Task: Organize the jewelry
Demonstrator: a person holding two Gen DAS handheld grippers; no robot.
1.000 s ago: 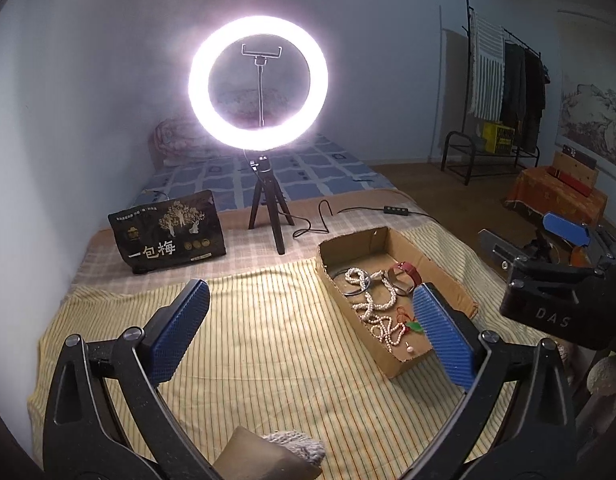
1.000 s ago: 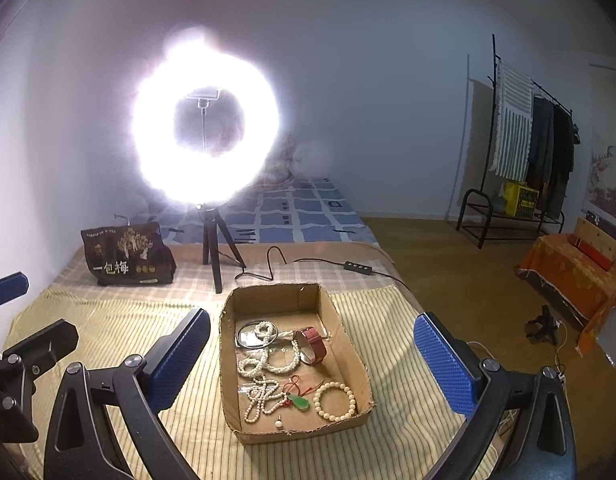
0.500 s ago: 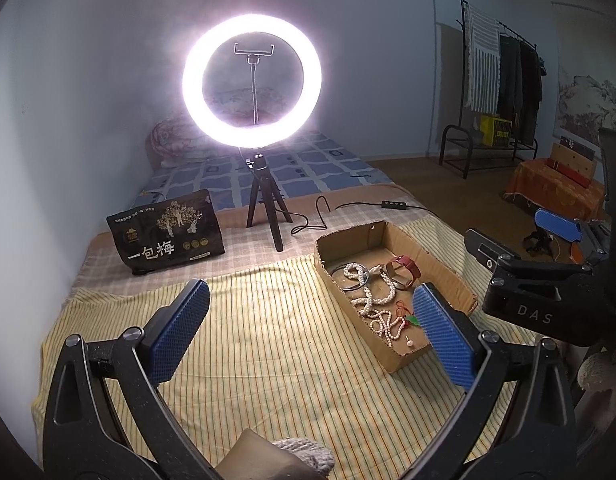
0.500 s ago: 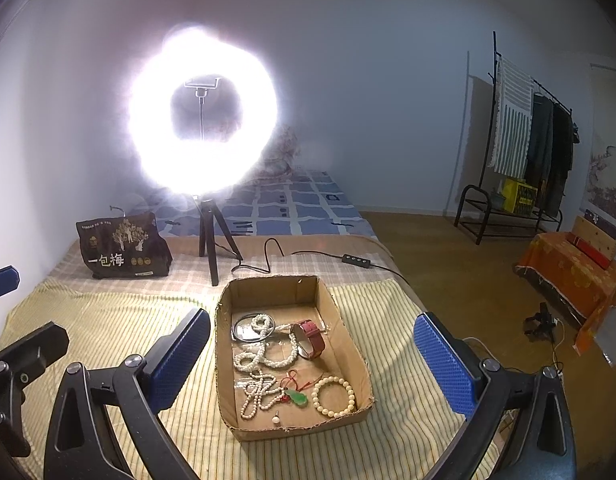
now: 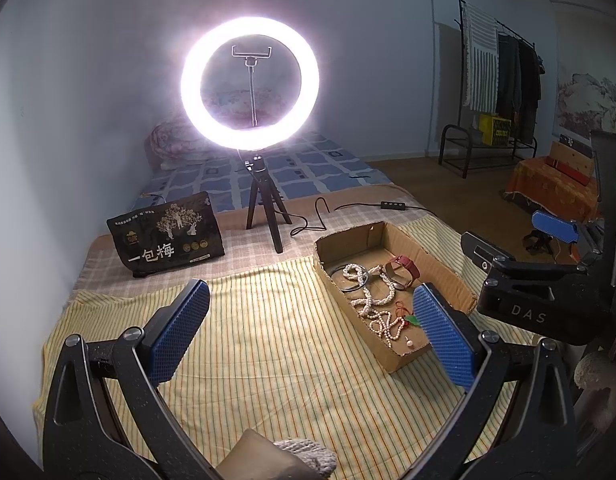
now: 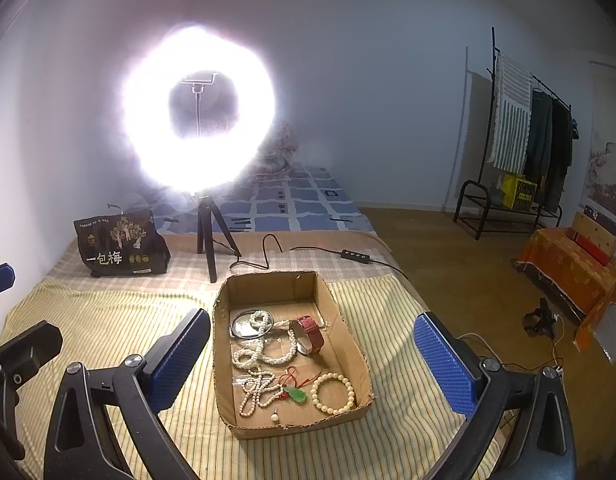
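A shallow cardboard box (image 6: 224,360) lies on a yellow striped cloth on the bed; it also shows in the left wrist view (image 5: 340,300). In it lie white bead necklaces (image 6: 264,356), a red watch strap (image 6: 310,330), a dark bangle (image 6: 240,326), a green pendant on red cord (image 6: 296,395) and a cream bead bracelet (image 6: 333,394). My right gripper (image 6: 312,364) is open and empty, held above the box's near half. My left gripper (image 5: 312,334) is open and empty, above the cloth left of the box. The right gripper's body (image 5: 540,292) shows beyond the box.
A lit ring light on a tripod (image 6: 206,240) stands behind the box, its cable and switch (image 6: 354,255) trailing right. A black snack bag (image 6: 120,248) stands at the back left. The bed's right edge drops to a wooden floor with a clothes rack (image 6: 520,152).
Both grippers have drifted slightly; the box sits a little lower and nearer in both views. Both stay open and empty.
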